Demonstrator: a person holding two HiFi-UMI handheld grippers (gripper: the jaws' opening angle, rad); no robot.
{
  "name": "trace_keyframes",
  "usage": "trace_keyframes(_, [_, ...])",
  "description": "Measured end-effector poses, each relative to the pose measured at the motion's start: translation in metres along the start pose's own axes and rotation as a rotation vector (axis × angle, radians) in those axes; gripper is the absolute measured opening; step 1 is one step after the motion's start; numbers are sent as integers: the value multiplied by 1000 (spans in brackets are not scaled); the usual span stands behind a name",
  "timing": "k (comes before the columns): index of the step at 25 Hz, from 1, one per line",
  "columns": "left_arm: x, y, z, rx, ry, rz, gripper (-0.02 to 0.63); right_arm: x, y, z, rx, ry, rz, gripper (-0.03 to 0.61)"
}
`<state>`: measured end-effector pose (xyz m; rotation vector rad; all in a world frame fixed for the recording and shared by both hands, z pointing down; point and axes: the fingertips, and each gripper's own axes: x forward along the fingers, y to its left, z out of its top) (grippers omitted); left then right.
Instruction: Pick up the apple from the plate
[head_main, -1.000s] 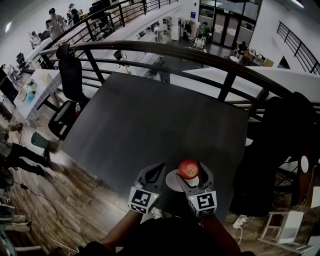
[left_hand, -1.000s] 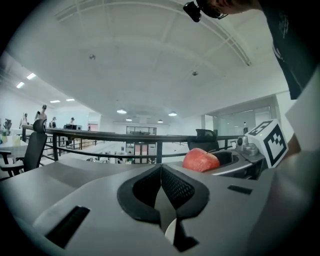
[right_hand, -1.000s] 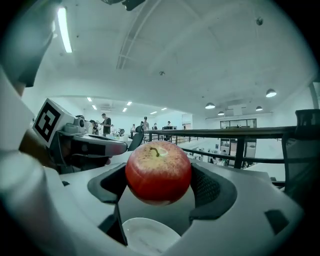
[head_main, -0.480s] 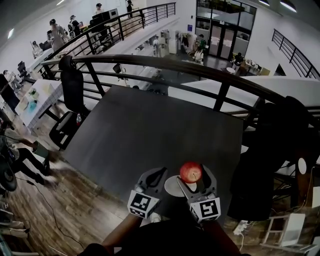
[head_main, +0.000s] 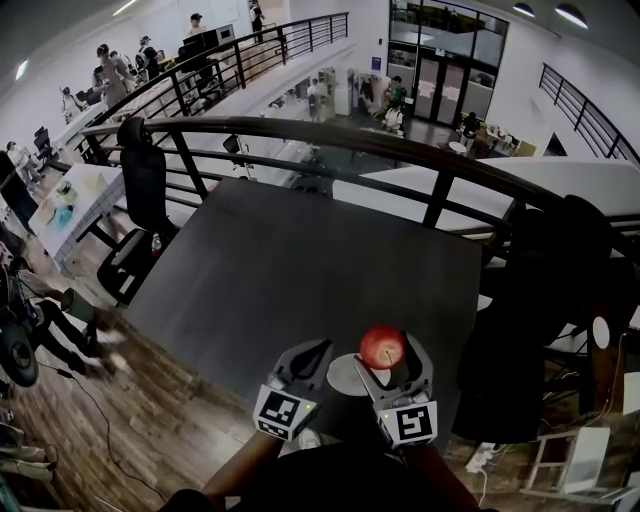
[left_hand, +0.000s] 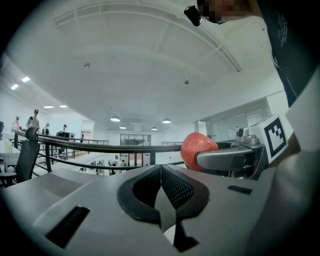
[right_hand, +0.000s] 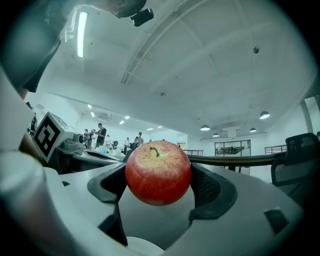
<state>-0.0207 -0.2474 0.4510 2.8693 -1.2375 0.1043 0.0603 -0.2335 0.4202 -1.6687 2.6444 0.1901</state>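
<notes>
A red apple (head_main: 381, 346) (right_hand: 157, 172) is clamped between the jaws of my right gripper (head_main: 385, 352), lifted above the small white plate (head_main: 343, 375) at the near edge of the dark table (head_main: 300, 270). In the right gripper view the apple fills the gap between the black pads, stem up, and the plate (right_hand: 140, 247) shows below it. My left gripper (head_main: 305, 355) hangs just left of the plate with its jaws closed together on nothing. The left gripper view shows the apple (left_hand: 197, 148) in the other gripper to its right.
A black railing (head_main: 330, 135) runs along the table's far side. A black office chair (head_main: 140, 180) stands at the left and another dark chair (head_main: 540, 300) at the right. Wooden floor (head_main: 120, 400) lies at the left, with people farther off.
The apple has risen slightly off the plate in my right gripper. Both grippers shifted a little nearer in the view. The left gripper stays shut.
</notes>
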Motion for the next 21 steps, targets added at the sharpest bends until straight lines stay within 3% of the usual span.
trace_keyframes(21, [1,-5,-6,-10,-4,8,23,-7,-9,-1,0,-20,-40,390])
